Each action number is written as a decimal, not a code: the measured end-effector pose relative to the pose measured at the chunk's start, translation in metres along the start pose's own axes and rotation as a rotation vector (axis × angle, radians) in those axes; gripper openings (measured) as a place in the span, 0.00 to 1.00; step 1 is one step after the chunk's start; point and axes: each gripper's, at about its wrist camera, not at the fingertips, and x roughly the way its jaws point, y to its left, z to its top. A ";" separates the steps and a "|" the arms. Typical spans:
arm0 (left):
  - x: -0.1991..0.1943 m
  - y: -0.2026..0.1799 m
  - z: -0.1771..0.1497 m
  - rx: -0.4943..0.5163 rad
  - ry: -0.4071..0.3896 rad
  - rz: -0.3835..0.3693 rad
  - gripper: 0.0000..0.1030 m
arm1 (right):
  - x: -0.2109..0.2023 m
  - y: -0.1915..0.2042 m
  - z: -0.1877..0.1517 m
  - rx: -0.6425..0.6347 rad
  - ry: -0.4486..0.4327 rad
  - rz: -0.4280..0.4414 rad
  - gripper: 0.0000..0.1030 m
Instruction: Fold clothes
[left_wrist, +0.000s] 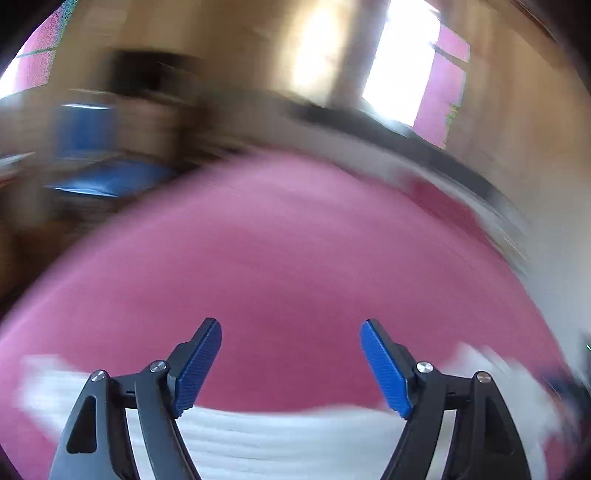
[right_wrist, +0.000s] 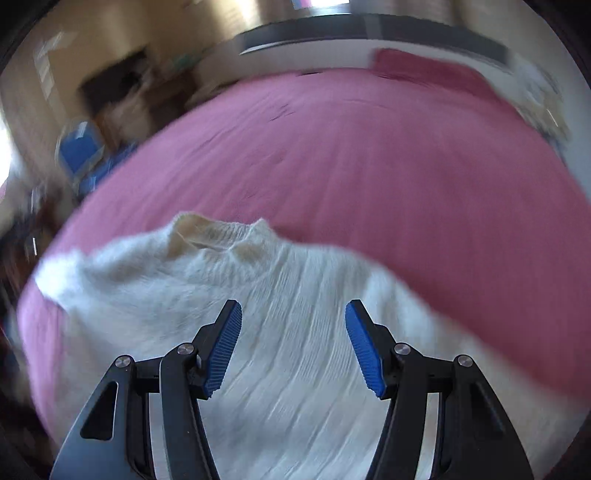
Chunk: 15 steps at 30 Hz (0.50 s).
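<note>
Left wrist view, heavily blurred. Left gripper: jaws spread wide, blue pads bare, nothing between them. White knitted sweater: lies at 6 o'clock under and behind the fingers, only its near edge in frame. Pink bedspread: fills the centre, from 9 to 3 o'clock. Blue chair: at 10 o'clock, beyond the bed. Bright window: at 1 o'clock.

Right wrist view. Right gripper: jaws apart, empty, poised over the sweater. Sweater: spread flat on the bedspread, body from centre to 6 o'clock, collar at 11 o'clock of the fingertips, one sleeve reaching to 9 o'clock. Darker pink cloth: at 1 o'clock, far edge of the bed. Blue chair: at 10 o'clock.
</note>
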 end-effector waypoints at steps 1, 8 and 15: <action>0.030 -0.033 -0.006 0.034 0.073 -0.091 0.77 | 0.019 -0.001 0.013 -0.078 0.052 0.009 0.60; 0.150 -0.163 -0.014 0.231 0.287 -0.257 0.77 | 0.067 -0.009 0.027 -0.316 0.178 0.010 0.60; 0.170 -0.181 -0.021 0.425 0.371 -0.177 0.77 | 0.090 -0.022 0.029 -0.414 0.227 0.053 0.60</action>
